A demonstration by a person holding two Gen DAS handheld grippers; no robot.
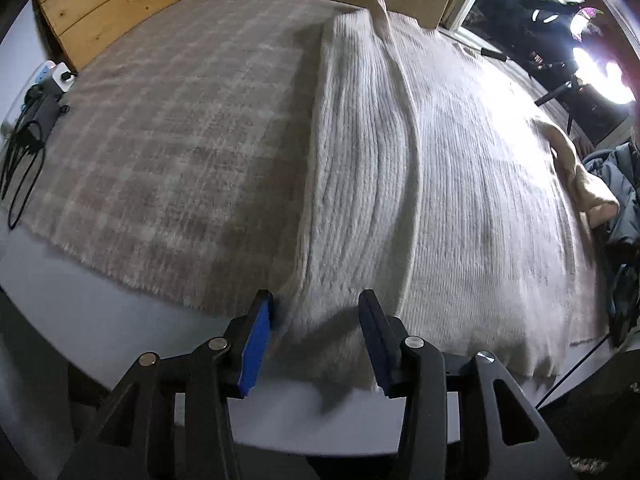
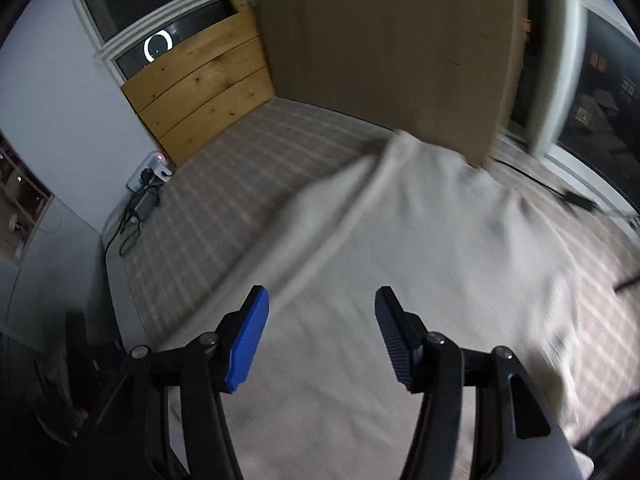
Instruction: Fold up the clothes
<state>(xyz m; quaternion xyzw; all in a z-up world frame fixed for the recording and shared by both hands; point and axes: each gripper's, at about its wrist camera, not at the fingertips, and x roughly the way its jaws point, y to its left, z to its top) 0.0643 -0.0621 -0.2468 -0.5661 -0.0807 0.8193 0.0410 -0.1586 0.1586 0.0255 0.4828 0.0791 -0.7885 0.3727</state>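
Lying flat just beyond both parted, empty grippers, left gripper (image 1: 316, 312) and right gripper (image 2: 322, 312): cream knit sweater (image 1: 420, 168).

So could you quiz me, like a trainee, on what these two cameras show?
1. True or false: the left gripper is clamped on the cream sweater.
2. What does the sweater lie on? A) bare wood B) a plaid blanket C) a metal tray
3. Fill in: the pads on the jaws of the right gripper are coloured ____.

Key
1. False: its jaws stand apart above the sweater's edge, with nothing pressed between them.
2. B.
3. Blue.
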